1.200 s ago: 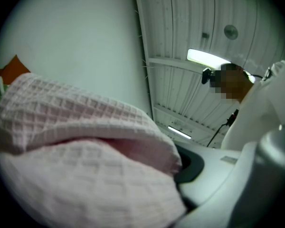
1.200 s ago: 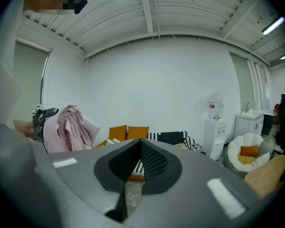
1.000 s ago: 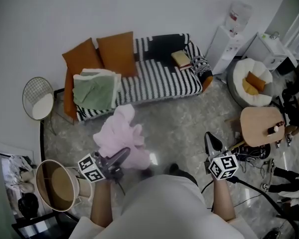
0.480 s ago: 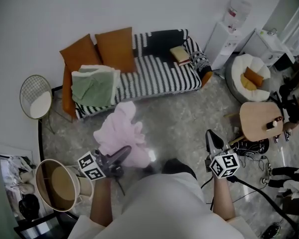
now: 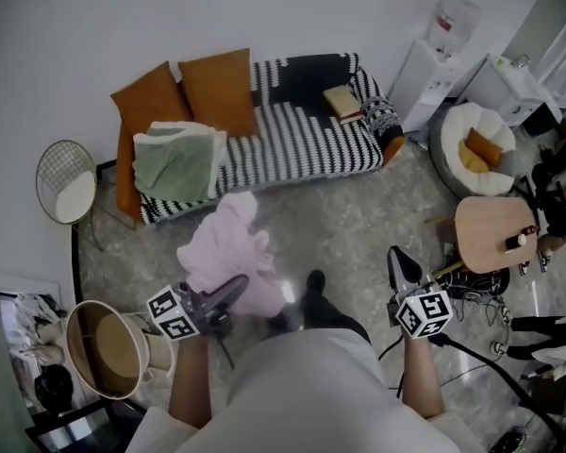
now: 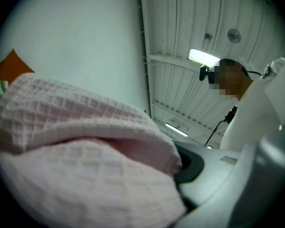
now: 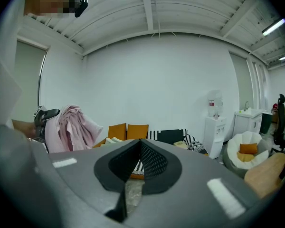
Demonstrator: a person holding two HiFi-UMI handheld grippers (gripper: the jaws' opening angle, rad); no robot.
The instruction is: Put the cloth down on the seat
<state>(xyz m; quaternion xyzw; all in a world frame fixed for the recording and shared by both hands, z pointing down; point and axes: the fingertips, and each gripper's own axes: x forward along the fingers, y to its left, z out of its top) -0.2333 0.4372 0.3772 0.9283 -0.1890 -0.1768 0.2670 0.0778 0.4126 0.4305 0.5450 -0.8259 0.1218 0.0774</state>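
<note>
Closest to me, the person holds both grippers out over the marbled floor (image 5: 358, 225). The left gripper (image 5: 238, 285) is clamped on the pink cloth (image 5: 228, 248), which bunches up over its jaws and hangs in the air, not yet on any seat. To its left a round basket (image 5: 104, 347) stands on the floor. The right gripper (image 5: 402, 264) has its jaws closed tip to tip with nothing between them. Farther off, against the wall, sits the striped sofa (image 5: 302, 149), with a folded green blanket (image 5: 174, 168) on its left end and two orange cushions (image 5: 217, 92) behind it.
</note>
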